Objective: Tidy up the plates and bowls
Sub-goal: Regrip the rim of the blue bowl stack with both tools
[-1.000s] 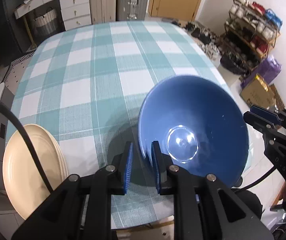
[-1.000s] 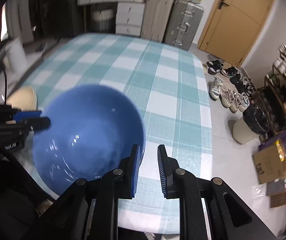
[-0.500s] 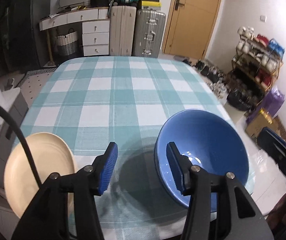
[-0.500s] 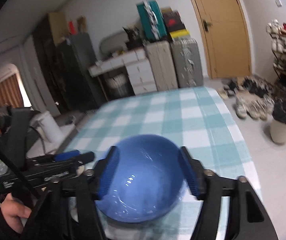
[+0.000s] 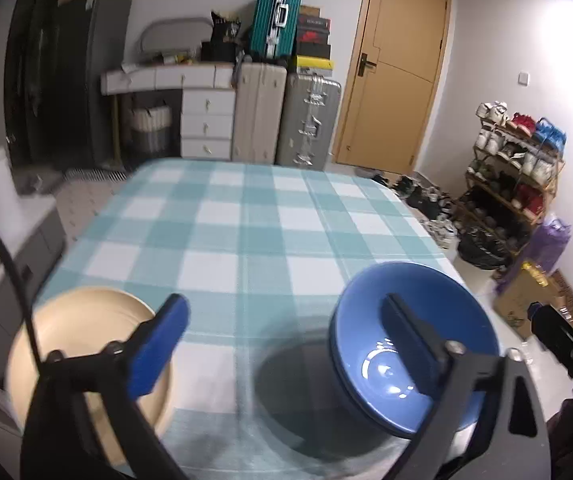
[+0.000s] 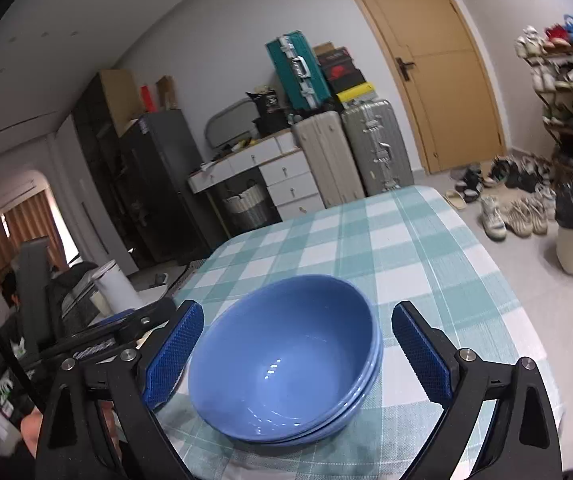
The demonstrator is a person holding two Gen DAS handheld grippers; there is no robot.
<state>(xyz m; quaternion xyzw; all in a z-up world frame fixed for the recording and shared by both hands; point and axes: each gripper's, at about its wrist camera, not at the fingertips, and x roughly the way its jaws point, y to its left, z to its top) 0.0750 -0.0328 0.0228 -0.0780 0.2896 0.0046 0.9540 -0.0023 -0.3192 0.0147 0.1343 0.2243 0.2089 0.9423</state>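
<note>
Left gripper, right gripper: black angular frames, silver screws at the pivots, blue cross-hatched pads on the fingers. Black cable at left.

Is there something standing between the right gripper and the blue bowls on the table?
Nothing visible. The right gripper is opening, and the stacked blue bowls sit directly between its fingers on the checked tablecloth, with no pad touching them.

My view: stacked bowls on the table near its right edge; plates left of them, well apart.
</note>
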